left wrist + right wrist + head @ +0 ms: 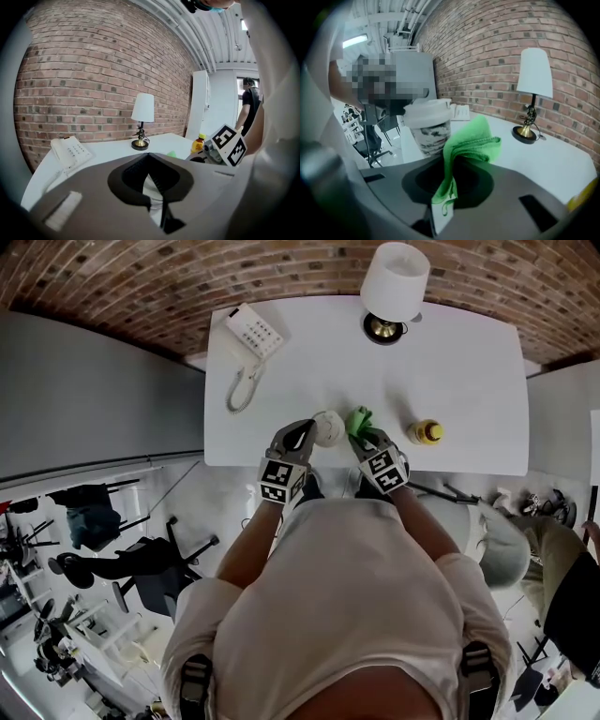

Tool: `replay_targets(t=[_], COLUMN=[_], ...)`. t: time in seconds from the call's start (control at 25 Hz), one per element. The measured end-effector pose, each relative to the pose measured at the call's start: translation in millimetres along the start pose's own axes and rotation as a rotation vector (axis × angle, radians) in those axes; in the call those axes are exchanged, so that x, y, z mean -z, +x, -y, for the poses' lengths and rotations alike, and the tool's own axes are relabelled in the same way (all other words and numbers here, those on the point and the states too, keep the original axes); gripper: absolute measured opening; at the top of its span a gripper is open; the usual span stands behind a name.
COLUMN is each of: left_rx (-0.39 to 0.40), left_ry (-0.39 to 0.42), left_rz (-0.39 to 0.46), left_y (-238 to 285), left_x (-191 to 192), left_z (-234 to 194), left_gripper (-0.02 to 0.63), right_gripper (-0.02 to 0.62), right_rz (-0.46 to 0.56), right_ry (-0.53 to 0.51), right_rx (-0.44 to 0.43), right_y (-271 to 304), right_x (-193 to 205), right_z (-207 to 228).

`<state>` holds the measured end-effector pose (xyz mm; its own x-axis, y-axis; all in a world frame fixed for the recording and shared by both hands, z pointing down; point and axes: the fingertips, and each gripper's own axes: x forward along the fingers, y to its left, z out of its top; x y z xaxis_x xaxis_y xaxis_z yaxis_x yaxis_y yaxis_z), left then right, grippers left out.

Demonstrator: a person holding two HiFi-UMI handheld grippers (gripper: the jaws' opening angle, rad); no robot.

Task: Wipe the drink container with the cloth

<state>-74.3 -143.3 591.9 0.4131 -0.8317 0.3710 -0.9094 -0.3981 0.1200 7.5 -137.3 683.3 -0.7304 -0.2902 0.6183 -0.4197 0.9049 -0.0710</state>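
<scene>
Both forearms reach forward from the torso, converging over the near edge of the desk at its middle. Left gripper [302,439] points forward and slightly right, marker cube [279,480] facing up, jaws clamped on the drink container [329,427]. Right gripper [370,441] sits just beside it, angled slightly left, its 2 jaws closed on the green cloth [358,420], which bunches out past the tips. Cloth is touching the container.

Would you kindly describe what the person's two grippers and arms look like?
Both the left gripper and the right gripper have grey bodies with dark jaws. Each carries a white cube printed with black square markers. The person wears a light short-sleeved shirt, which leaves the forearms uncovered.
</scene>
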Motion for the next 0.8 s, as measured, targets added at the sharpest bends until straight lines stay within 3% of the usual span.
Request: replay_targets(t=[0.2, 0.72, 0.8], left_rx=[0.023, 0.030, 0.033], left_ry=[0.001, 0.000, 0.031], left_rz=[-0.027, -0.001, 0.010], left_y=[3, 4, 4], left_x=[7, 8, 10], left_z=[2, 2, 2], left_gripper=[0.009, 0.009, 0.009], right_gripper=[0.043, 0.043, 0.043], right_rz=[-0.073, -0.250, -0.263], right_ry=[0.007, -0.025, -0.016], right_rx=[-0.034, -0.125, -0.137], right_y=[19, 59, 64], right_x=[22, 65, 66], right_z=[-2, -8, -9])
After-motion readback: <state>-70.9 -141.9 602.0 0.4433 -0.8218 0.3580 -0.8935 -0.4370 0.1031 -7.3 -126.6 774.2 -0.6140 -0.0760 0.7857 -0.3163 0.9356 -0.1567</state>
